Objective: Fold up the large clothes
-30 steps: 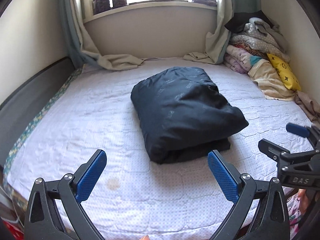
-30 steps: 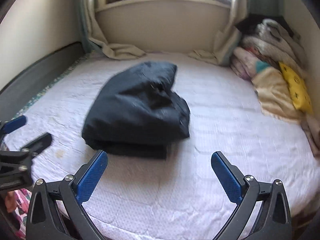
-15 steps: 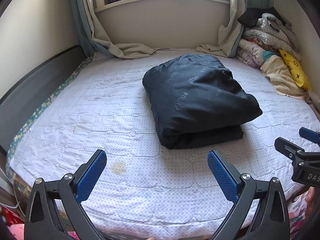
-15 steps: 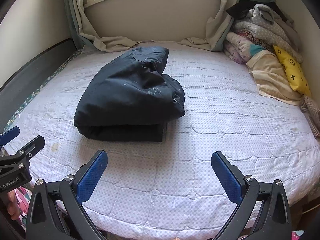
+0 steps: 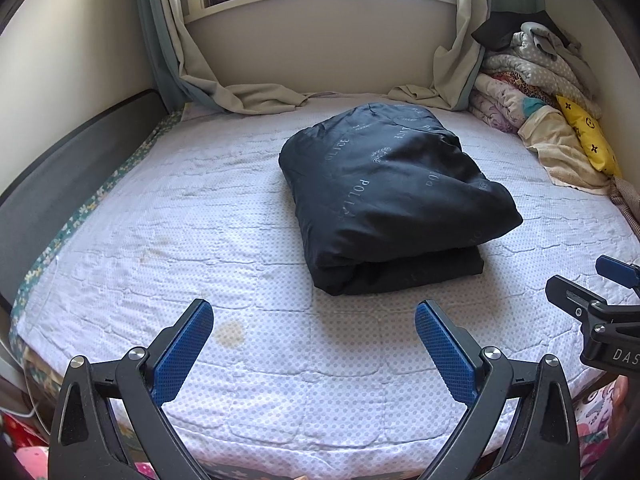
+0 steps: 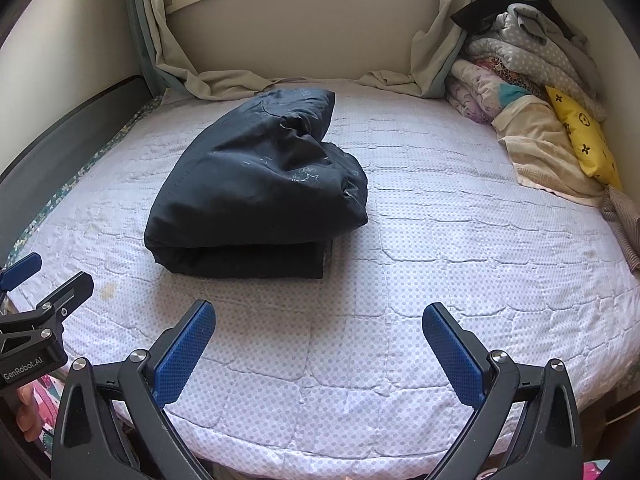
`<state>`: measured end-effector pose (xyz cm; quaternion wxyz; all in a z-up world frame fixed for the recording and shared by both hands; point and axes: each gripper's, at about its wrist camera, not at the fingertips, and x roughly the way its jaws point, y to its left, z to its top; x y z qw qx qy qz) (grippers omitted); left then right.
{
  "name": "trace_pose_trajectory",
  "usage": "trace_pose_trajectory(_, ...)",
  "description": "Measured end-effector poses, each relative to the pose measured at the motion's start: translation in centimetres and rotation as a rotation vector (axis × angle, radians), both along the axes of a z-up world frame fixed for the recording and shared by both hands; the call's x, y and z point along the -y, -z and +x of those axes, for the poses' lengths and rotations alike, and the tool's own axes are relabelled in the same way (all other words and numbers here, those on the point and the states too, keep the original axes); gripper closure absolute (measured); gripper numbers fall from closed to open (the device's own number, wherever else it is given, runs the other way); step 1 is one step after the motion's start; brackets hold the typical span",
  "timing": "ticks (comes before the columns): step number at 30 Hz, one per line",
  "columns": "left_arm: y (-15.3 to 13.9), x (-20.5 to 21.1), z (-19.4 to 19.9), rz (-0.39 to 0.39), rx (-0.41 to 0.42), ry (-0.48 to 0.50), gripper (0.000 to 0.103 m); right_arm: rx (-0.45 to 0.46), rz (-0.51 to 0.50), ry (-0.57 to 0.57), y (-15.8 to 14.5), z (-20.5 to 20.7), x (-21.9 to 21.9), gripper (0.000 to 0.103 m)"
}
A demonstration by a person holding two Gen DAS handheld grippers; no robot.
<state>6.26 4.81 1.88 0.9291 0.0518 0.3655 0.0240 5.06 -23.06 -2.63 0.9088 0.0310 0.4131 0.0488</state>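
Note:
A dark navy padded garment [image 5: 392,196] lies folded into a thick bundle in the middle of the bed; it also shows in the right wrist view [image 6: 260,192]. My left gripper [image 5: 314,344] is open and empty, above the near part of the bed, well short of the bundle. My right gripper [image 6: 320,346] is open and empty too, near the front edge of the bed. Each gripper shows at the edge of the other's view: the right one [image 5: 592,300], the left one [image 6: 36,300].
The bed [image 5: 160,240] has a white dotted quilted cover with a yellowish stain [image 5: 230,334]. A pile of folded bedding and a yellow cushion [image 5: 588,140] sits at the right. Curtains [image 5: 240,96] drape onto the far edge under a windowsill. A dark bed rail [image 5: 60,168] runs along the left.
Both grippers have drawn back from the bundle toward the front edge of the bed and stay open. The bundle has not moved.

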Motion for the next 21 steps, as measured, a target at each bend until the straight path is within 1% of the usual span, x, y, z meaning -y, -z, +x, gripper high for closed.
trace_pose_trajectory(21, -0.27, -0.18, -0.22, -0.004, 0.012, -0.01, 0.001, -0.007, 0.013, -0.003, 0.09, -0.02, 0.25, 0.0)
